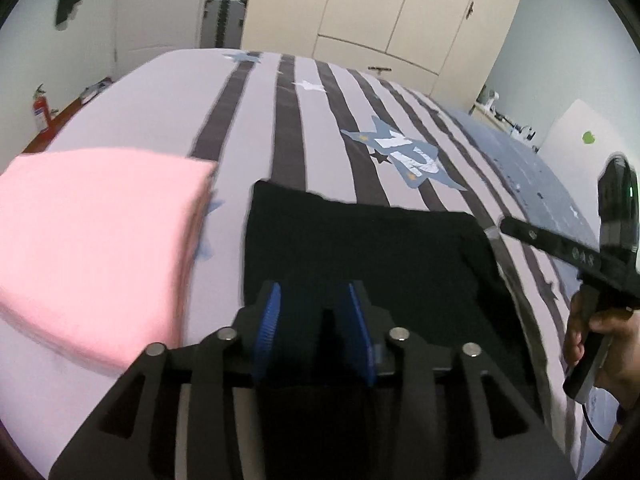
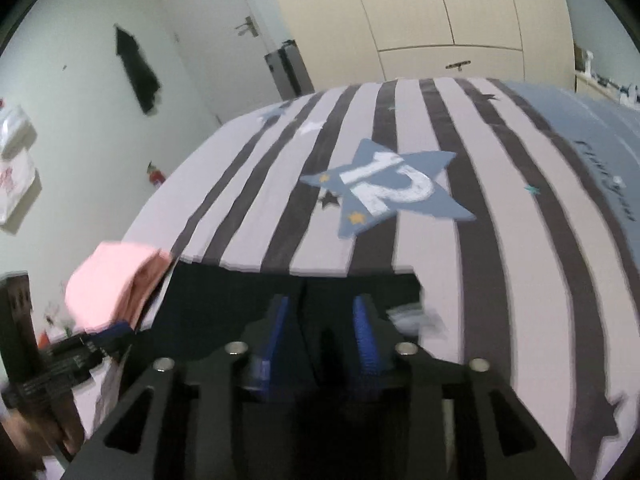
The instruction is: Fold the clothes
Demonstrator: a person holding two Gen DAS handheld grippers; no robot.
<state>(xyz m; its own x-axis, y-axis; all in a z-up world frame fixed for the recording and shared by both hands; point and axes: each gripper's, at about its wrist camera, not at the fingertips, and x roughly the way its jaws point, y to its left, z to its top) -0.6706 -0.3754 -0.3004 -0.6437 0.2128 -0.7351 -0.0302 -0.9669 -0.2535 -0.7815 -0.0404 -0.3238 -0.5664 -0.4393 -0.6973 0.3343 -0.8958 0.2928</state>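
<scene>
A black garment [image 1: 360, 248] lies flat and folded on the striped bed cover [image 1: 168, 112]. My left gripper [image 1: 314, 292] hovers over its near edge, blue pads [image 1: 269, 312] apart and open, nothing pinched between them. To the left sits a folded pink garment [image 1: 100, 240]. In the right wrist view the black garment [image 2: 240, 292] fills the near foreground under my right gripper [image 2: 322, 304], which is also open. The pink garment [image 2: 108, 280] shows at the left there. A hand [image 1: 600, 344] holds the right gripper's body [image 1: 560, 248] beside the garment's right edge.
The bed cover [image 2: 520, 240] stretches far ahead, with a blue star patch [image 2: 384, 192]. Cream wardrobe doors [image 1: 380, 12] stand behind the bed. A fire extinguisher [image 1: 40, 110] and a dark suitcase [image 1: 222, 20] stand on the floor at the left.
</scene>
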